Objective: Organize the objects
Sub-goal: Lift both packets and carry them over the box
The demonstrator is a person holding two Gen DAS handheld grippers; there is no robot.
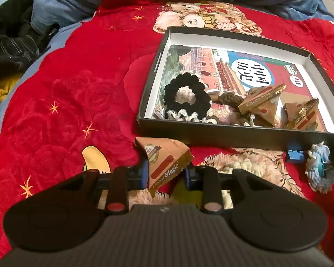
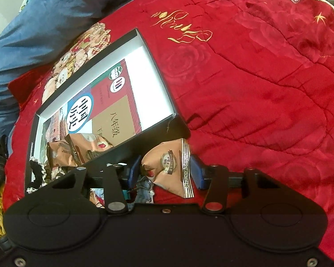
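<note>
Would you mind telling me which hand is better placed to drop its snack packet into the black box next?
Right, probably. The right tongs pinch a packet right beside the box wall. The left tongs also grip a packet, which sits a little farther from that wall.

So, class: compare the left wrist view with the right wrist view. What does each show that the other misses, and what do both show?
Left wrist only: the black knitted hair scrunchie lying whole in the box, and the left claw closed on a tan triangular Choco Magic snack packet.
Right wrist only: gold cursive lettering on the quilt, and the right claw gripping another tan packet.
Both: the shallow black cardboard box on the red quilt.
</note>
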